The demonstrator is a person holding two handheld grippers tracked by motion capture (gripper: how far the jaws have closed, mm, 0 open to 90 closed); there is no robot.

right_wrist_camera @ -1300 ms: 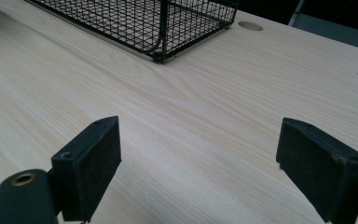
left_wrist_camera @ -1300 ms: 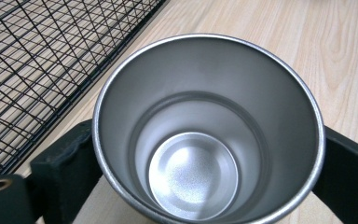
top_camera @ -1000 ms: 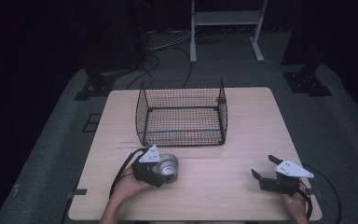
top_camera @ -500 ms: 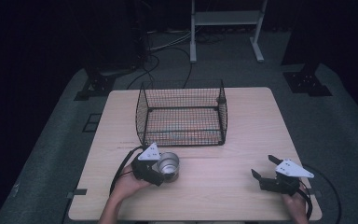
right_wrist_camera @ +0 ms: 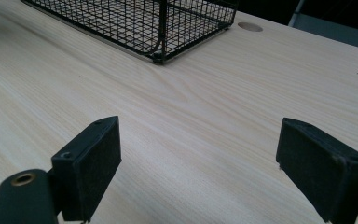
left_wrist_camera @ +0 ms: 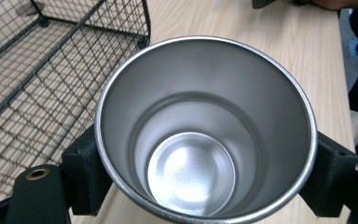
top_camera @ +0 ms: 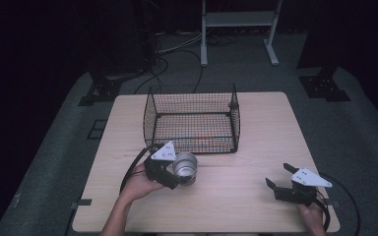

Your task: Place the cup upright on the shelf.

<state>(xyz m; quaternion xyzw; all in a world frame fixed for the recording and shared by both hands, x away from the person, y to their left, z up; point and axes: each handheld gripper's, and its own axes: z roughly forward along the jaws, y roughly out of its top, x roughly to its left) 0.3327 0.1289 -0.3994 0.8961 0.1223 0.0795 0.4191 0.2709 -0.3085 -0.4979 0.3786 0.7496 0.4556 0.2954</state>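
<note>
**Meanwhile, a steel cup gripped beside the wire basket**

Seen from the high view, the left gripper (top_camera: 177, 173) had its jaws clamped on a steel cup (top_camera: 184, 166), mouth up, just in front of the near left corner of the wire basket (top_camera: 193, 119). The cup sat close to that corner, a narrow strip of wood between them. Right of the cup, in front of the basket, lay a broad stretch of bare table (top_camera: 236, 196) running to the right gripper (top_camera: 280, 178), which rested well apart from the basket, near the table's front right edge, jaws spread with nothing between them. The basket stood on the far half of the table, with margins of wood on both its sides.

From the left gripper view, the cup (left_wrist_camera: 205, 135) was squeezed between the two black pads (left_wrist_camera: 86, 175), one on either side of its wall below the rim. Its inside was plain metal. The basket's (left_wrist_camera: 51, 70) curved top wire and mesh lay just left of the cup's rim, with open tabletop beyond.

From the right gripper view, the pads (right_wrist_camera: 91, 163) stood wide apart over bare wood. The basket's (right_wrist_camera: 158, 23) near corner lay ahead, a wide run of table between.
</note>
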